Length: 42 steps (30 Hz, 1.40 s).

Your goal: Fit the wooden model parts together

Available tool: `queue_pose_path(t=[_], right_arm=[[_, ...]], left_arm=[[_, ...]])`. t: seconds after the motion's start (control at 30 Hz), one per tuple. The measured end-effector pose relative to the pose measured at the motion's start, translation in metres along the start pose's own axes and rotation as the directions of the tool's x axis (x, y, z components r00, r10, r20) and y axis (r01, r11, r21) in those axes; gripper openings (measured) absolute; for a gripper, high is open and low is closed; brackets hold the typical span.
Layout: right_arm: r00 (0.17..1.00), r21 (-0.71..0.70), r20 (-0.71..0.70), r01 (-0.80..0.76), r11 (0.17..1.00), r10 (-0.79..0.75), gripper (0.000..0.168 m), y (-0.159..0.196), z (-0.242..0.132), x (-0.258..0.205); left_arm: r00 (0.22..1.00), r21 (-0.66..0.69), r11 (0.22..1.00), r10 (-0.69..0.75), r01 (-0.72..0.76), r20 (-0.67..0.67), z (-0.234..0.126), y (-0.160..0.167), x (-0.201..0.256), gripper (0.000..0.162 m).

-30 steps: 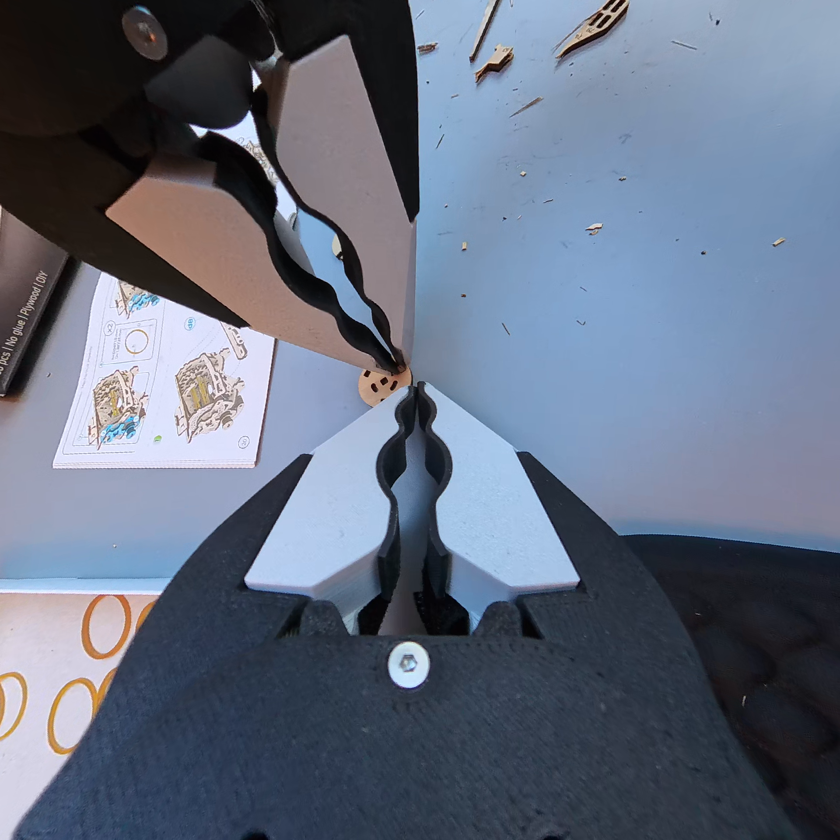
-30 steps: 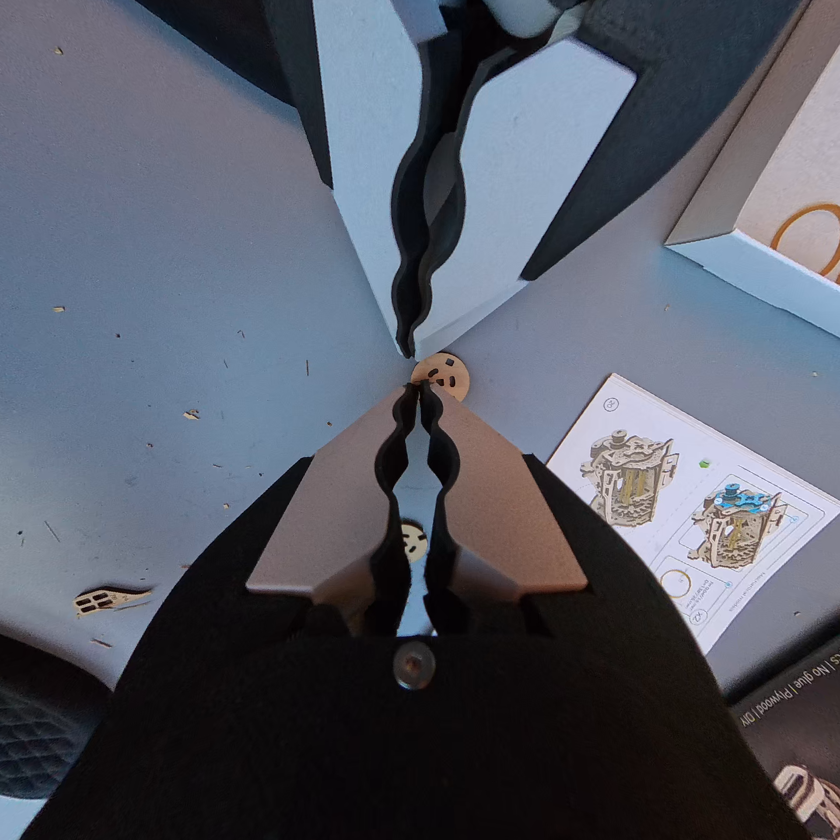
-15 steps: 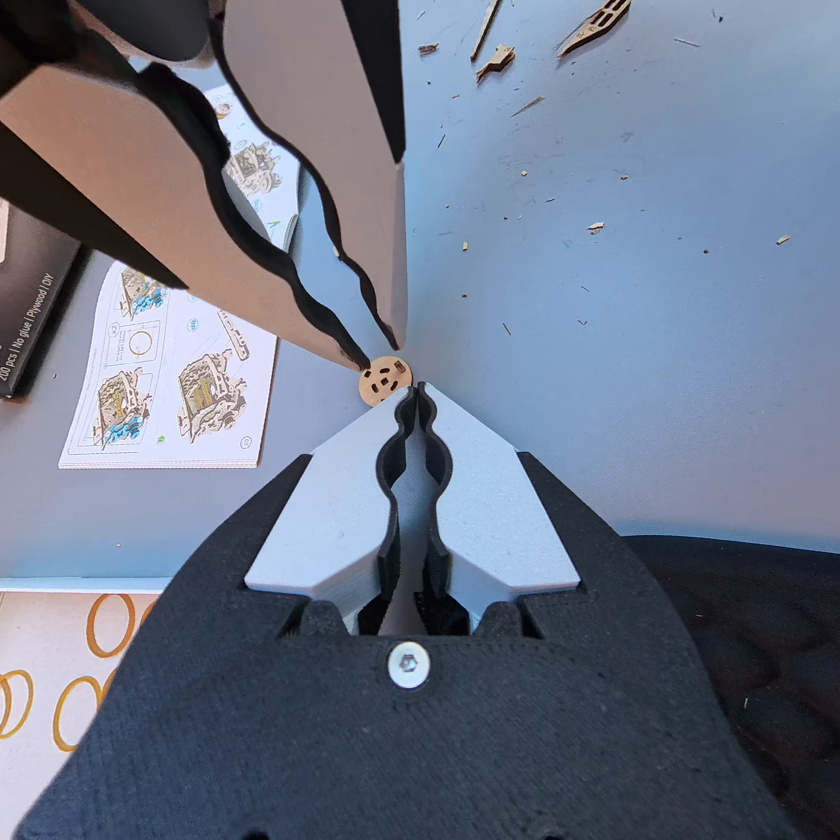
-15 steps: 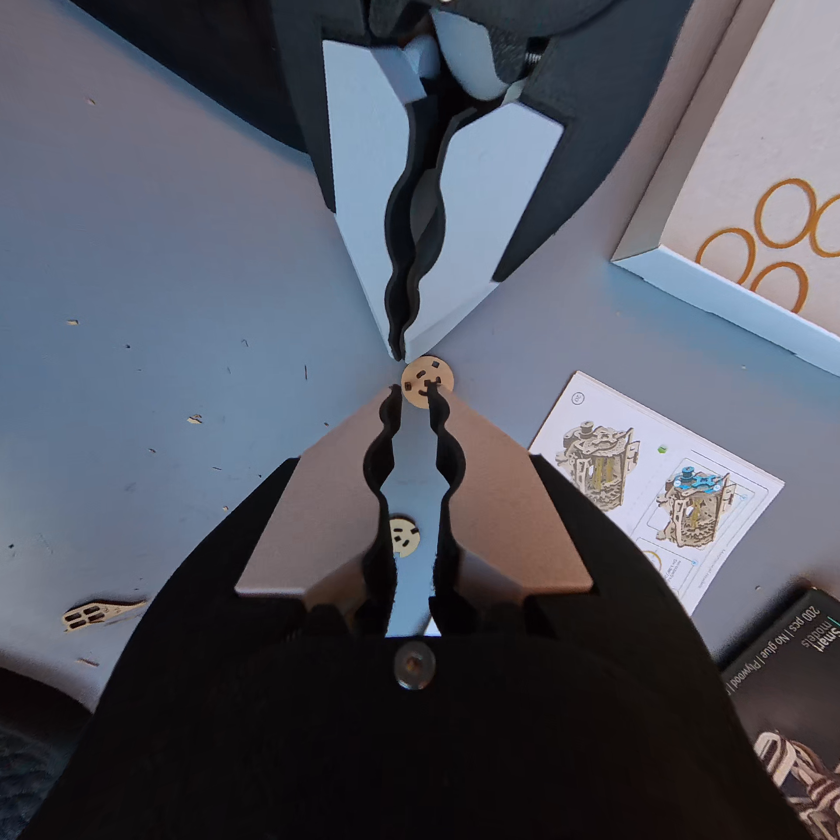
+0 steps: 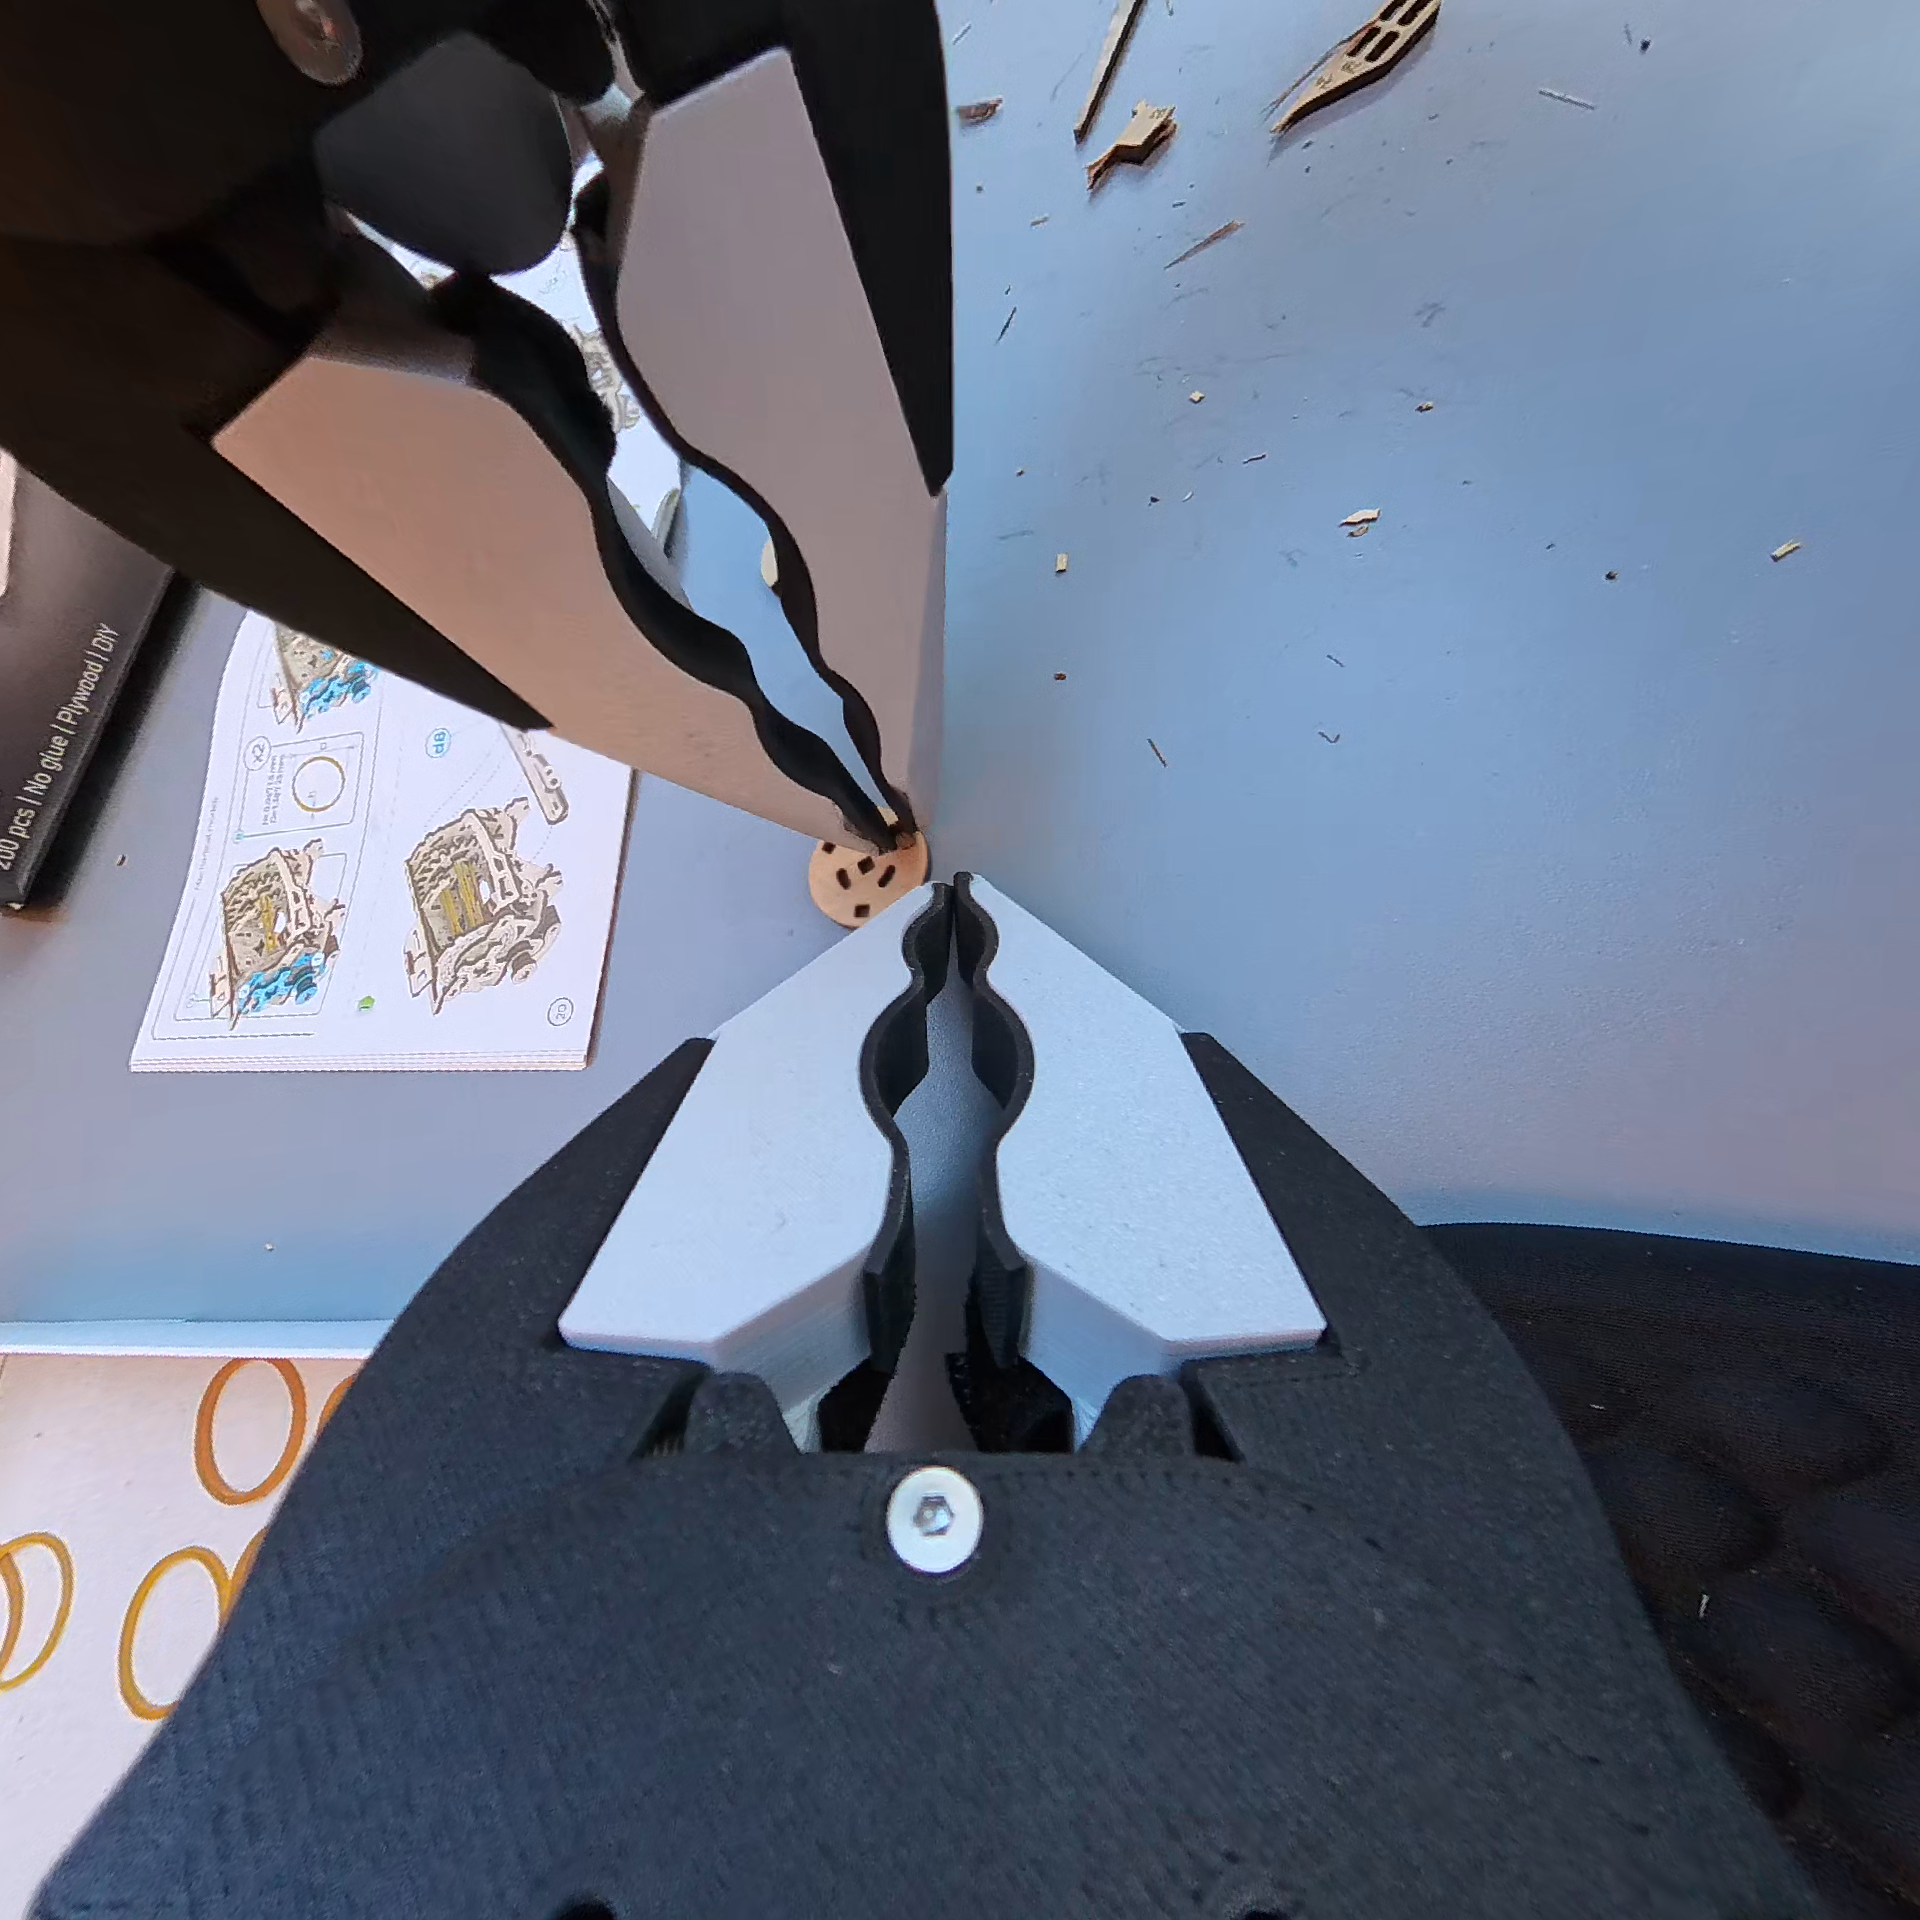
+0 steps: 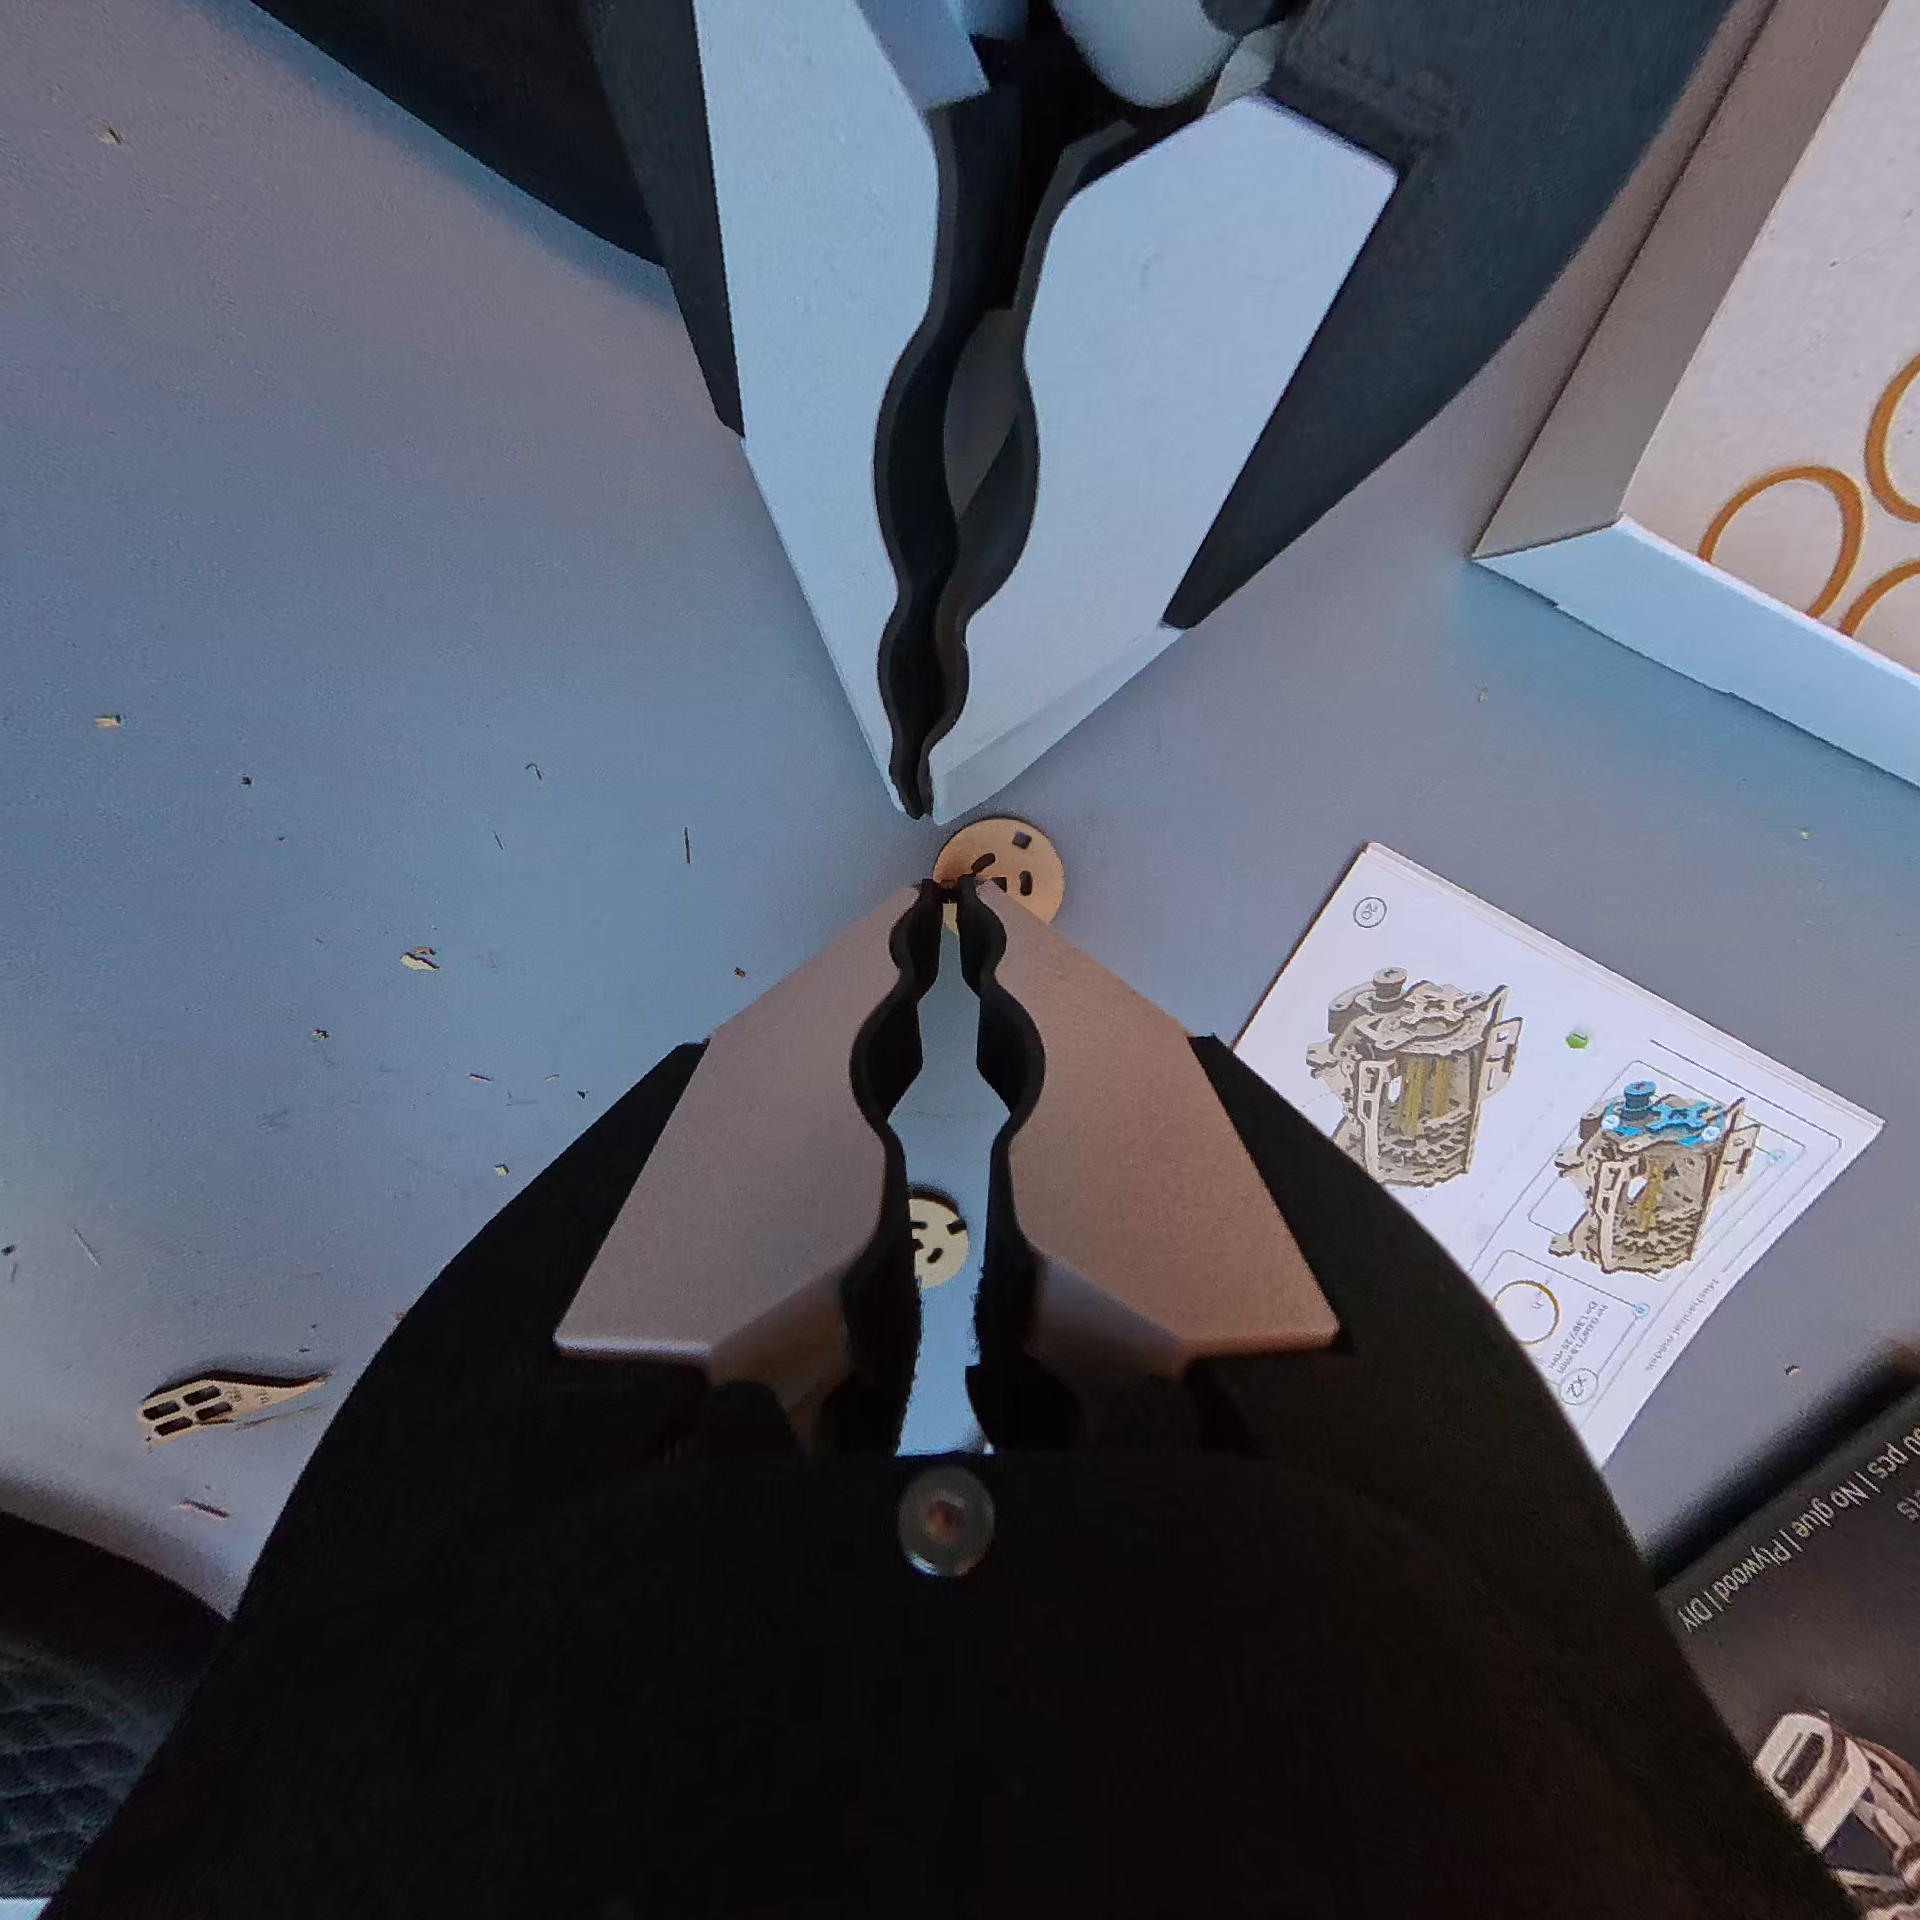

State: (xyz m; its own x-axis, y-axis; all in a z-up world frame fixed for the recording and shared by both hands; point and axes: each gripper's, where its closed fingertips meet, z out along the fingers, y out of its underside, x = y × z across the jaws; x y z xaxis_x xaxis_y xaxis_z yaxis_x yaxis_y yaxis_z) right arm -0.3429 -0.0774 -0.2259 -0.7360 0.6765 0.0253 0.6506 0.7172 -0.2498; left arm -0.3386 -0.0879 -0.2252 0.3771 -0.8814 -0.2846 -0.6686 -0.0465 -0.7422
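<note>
Left wrist view first: the left gripper [image 5: 953,885] is seen with its jaws clenched, tips meeting right at the rim of the small wooden disc [image 5: 865,878], though whether the disc's edge is actually pinched or just touched can't be told from here. The disc sits out in the middle of the bench [image 5: 1455,831], slotted face up, and the right gripper [image 5: 883,826] is brought down on it from the far side, tips nipped on what looks like a tiny wooden peg [image 5: 894,819] at the disc's top edge, probably so the peg can be pressed into a slot while the disc is steadied. An instruction booklet [image 5: 384,883] is laid near the bench's left edge, a dark box [image 5: 62,727] beyond it, and wood scraps [image 5: 1132,130] are scattered toward the far edge. Right wrist view: the right gripper [image 6: 943,886] is shown nearly closed on that little bit at the disc [image 6: 1013,862], with the left gripper [image 6: 914,800] tight against the opposite rim. A second disc [image 6: 935,1242] is left lying under the right gripper, a cut-out scrap [image 6: 223,1403] sits by the near edge, and a tray of rubber bands [image 6: 1787,520] is parked at the right. Both sets of tips crowd the same spot, so the slots are mostly hidden
</note>
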Motion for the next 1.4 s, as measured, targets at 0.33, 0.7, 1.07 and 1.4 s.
queue_pose_path(t=[0.33, 0.7, 1.07, 1.4], right_arm=[[1.0, -0.001, 0.0, -0.006, 1.0, 0.006, 0.002, 0.001, 0.002, 0.0], [1.0, -0.078, 0.024, 0.003, 0.997, -0.001, 0.001, 0.002, 0.003, -0.001], [0.999, -0.096, 0.035, 0.01, 0.995, -0.007, 0.001, 0.002, 0.004, -0.002], [0.708, 0.35, 0.608, -0.645, 0.679, 0.358, 0.001, -0.027, -0.051, -0.008]], left_arm=[[1.0, 0.0, 1.0, -0.002, 0.002, -0.001, 0.0, 0.0, 0.0, 0.0], [1.0, 0.0, 1.0, 0.019, -0.019, -0.018, -0.002, 0.001, 0.003, 0.0], [0.981, 0.04, 0.993, -0.104, 0.112, -0.161, -0.038, 0.009, 0.01, 0.0], [0.971, 0.082, 0.979, -0.168, 0.184, -0.172, -0.033, 0.004, 0.005, 0.004]])
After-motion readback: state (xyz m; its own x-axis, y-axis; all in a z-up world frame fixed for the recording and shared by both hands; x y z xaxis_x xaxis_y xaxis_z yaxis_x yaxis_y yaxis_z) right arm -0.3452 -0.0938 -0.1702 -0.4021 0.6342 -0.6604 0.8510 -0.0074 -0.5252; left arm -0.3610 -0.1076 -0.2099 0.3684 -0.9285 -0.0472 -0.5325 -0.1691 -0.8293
